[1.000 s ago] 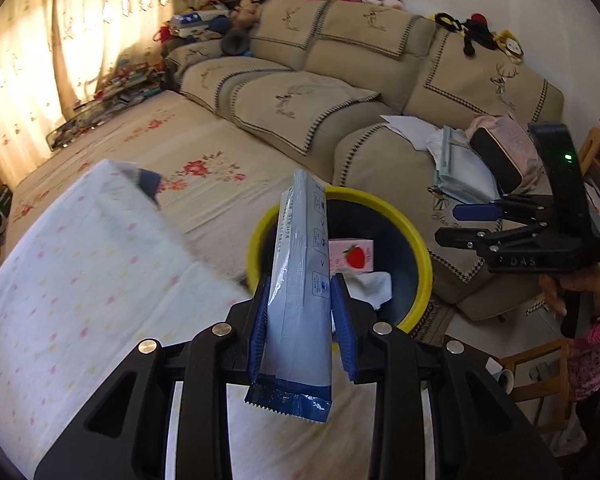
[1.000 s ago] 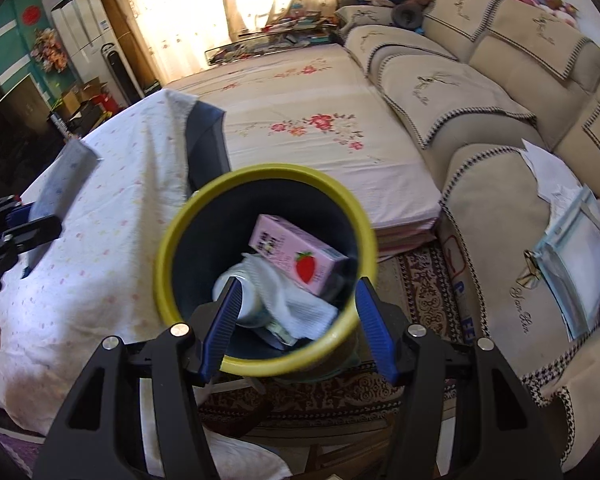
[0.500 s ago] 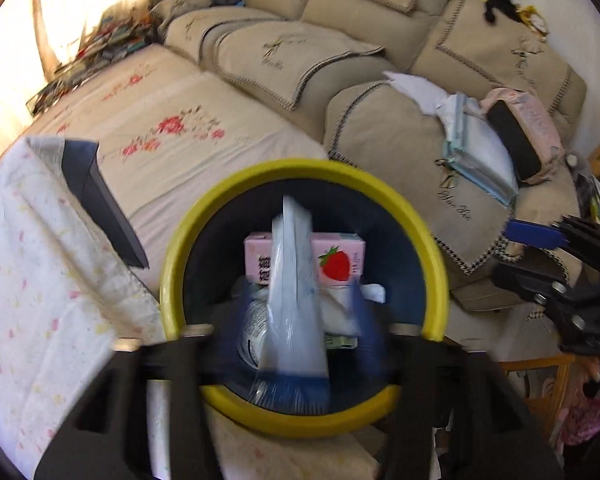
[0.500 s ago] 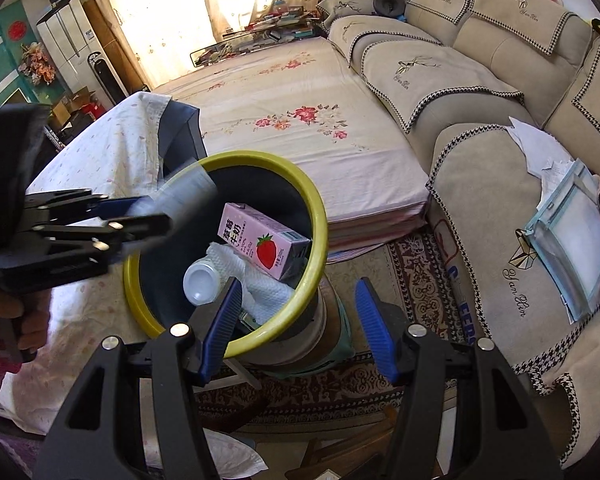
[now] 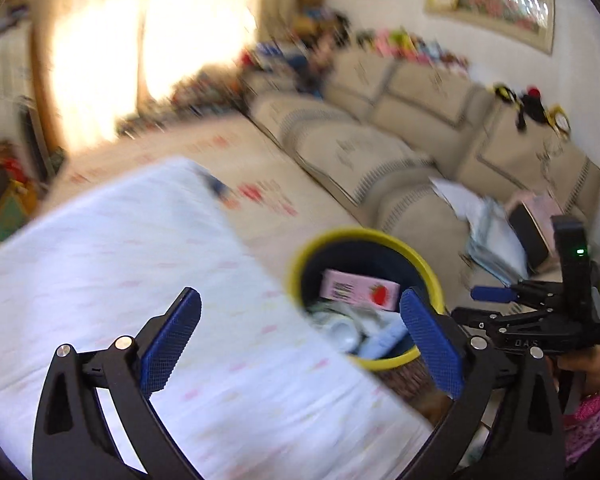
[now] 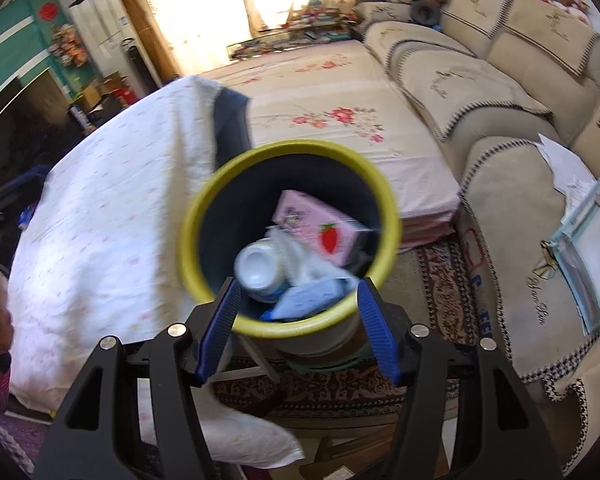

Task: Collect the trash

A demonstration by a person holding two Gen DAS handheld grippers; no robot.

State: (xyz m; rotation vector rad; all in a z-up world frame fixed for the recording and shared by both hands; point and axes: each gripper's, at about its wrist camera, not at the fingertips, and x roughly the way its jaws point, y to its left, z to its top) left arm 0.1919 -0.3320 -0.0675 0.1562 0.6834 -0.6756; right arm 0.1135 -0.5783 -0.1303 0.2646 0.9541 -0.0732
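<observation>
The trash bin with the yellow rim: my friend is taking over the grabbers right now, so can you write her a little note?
Left gripper: open, empty, above the white cloth.
Right gripper: open, fingers either side of the bin's near rim, holding nothing.
Yellow-rimmed bin: holds the pink strawberry carton, a white bottle, tissue and the blue wrapper.
Done: wrapper is in the bin.
Left: look for more trash; none shows in these views.

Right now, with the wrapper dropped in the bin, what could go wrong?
The yellow-rimmed bin seems perched on a small stand, so bumping it with the right gripper could tip it. The blue wrapper lies on top by the rim and might slide out. The left gripper view is motion-blurred.
</observation>
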